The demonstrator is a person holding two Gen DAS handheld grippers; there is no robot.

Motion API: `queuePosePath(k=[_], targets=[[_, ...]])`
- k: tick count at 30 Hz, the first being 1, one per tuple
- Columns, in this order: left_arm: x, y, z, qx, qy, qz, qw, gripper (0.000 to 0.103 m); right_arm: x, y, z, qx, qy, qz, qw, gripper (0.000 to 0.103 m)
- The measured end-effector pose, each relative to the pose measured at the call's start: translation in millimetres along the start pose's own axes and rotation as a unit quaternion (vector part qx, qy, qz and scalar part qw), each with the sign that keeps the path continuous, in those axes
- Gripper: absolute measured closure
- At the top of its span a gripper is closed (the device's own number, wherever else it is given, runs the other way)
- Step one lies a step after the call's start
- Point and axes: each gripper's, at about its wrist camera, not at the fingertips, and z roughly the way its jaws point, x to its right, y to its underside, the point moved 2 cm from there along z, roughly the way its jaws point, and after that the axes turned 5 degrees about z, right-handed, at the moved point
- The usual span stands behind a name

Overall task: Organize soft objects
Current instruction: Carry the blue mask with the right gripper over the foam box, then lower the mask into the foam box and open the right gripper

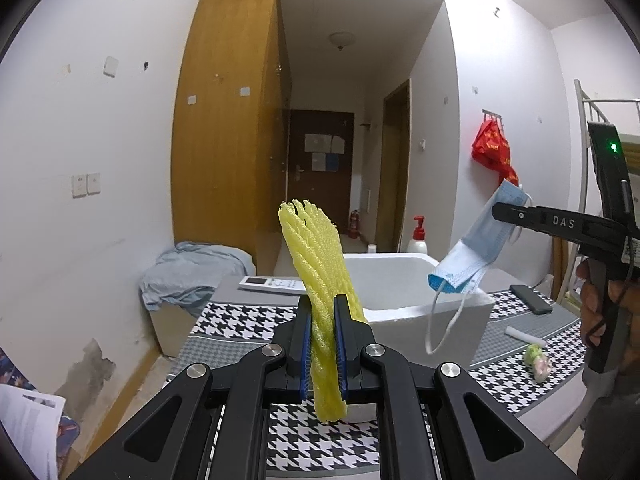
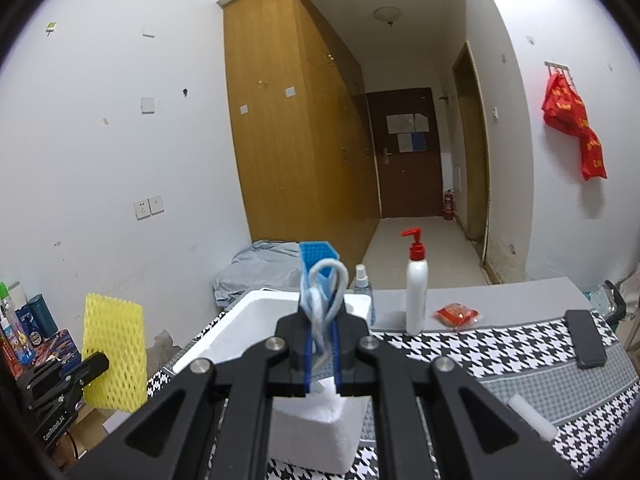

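My left gripper is shut on a yellow foam net sleeve that stands up between its blue pads; the same yellow foam net sleeve shows at the left of the right wrist view. My right gripper is shut on a folded blue face mask whose ear loops curl above the pads. In the left wrist view that blue face mask hangs from the right gripper over the white foam box. Both grippers are held above the table, near the white foam box.
A houndstooth cloth covers the table. On it lie a black phone, a red packet, a white pump bottle, a small spray bottle, a white foam stick, a remote and a small plush. Bottles stand at far left.
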Motion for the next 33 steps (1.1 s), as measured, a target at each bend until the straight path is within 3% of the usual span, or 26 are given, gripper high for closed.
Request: queuePosePath(k=[9, 27, 29, 31, 33], targets=[[-14, 4, 10, -0.013, -0.015, -0.011, 0.9998, 0.092, -8, -3, 31, -0.012, -0.009, -0.009, 1.000, 0.093], [-23, 9, 23, -0.027, -0.027, -0.021, 0.9990, 0.092, -29, 16, 79, -0.082, -0.019, -0.045, 0.995, 0.092], [-23, 9, 23, -0.028, -0.029, -0.021, 0.9990, 0.092, -31, 17, 81, -0.088, -0.013, -0.050, 0.995, 0.082], [-23, 7, 23, -0.028, -0.030, -0.021, 0.9989, 0.092, -32, 18, 82, -0.088, -0.009, -0.054, 0.995, 0.040], [-24, 6, 25, -0.030, -0.032, -0.020, 0.9988, 0.092, -36, 19, 79, -0.076, -0.006, -0.062, 0.995, 0.019]])
